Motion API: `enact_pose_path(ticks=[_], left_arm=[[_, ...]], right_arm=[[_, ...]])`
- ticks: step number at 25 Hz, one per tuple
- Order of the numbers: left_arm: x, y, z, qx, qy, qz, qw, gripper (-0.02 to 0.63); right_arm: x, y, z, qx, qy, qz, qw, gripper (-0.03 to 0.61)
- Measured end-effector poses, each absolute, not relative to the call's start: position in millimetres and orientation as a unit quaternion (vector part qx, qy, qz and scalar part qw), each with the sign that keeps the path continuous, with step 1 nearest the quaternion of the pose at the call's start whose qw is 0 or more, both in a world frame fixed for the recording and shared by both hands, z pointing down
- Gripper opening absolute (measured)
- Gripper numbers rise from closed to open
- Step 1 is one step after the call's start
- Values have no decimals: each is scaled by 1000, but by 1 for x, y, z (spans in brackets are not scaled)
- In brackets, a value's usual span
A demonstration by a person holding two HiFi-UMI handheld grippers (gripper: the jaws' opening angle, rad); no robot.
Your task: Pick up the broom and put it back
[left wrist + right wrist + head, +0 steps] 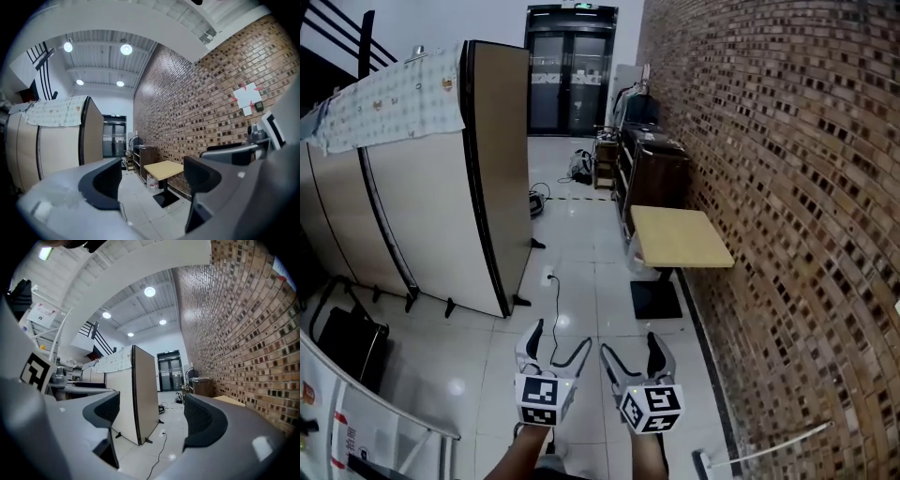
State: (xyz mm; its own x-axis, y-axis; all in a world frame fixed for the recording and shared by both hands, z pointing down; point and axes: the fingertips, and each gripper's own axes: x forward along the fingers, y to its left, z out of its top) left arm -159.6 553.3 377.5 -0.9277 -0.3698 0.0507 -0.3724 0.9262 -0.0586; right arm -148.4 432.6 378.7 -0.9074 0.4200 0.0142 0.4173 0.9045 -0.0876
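Indoors, a long corridor runs ahead. A tall brick wall [787, 187], rough and reddish brown, fills the whole right side. The floor [581, 281] is glossy white tile that mirrors the ceiling lights. On the left stand beige folding partition screens [441, 206] with dark edges and small black feet, and a pale patterned cloth [389, 98] is draped over their top. At the far end is a dark-framed glass double door [570, 80]. Against the brick wall sits a dark wooden cabinet [656, 173]. Nearer, a small square table [680, 236] with a light wood top stands on a flat black base plate [656, 300]. A thin black cable [553, 309] trails across the tiles.

The broom [773, 445] is at the lower right, close to the person. Its thin pale handle slants from the floor up across the foot of the brick wall, well apart from both grippers. Whether it leans or lies flat is unclear.

Two bare forearms reach in from the bottom edge, side by side. The left gripper [562, 336] and the right gripper [628, 345] point level down the corridor. Each has grey curved jaws with dark pads, standing wide apart with nothing between them.
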Motion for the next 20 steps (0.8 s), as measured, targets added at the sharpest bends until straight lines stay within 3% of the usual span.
enact_pose_path(ticks=[13,20], left_arm=[[-297,442,384,402,-915,40,5,419],[-284,333,398,544,-839,13,14,408]], right_arm=[[-236,333,384,-1,-999,47,-7,428],[-187,251,397,154,-987,38,7,426]])
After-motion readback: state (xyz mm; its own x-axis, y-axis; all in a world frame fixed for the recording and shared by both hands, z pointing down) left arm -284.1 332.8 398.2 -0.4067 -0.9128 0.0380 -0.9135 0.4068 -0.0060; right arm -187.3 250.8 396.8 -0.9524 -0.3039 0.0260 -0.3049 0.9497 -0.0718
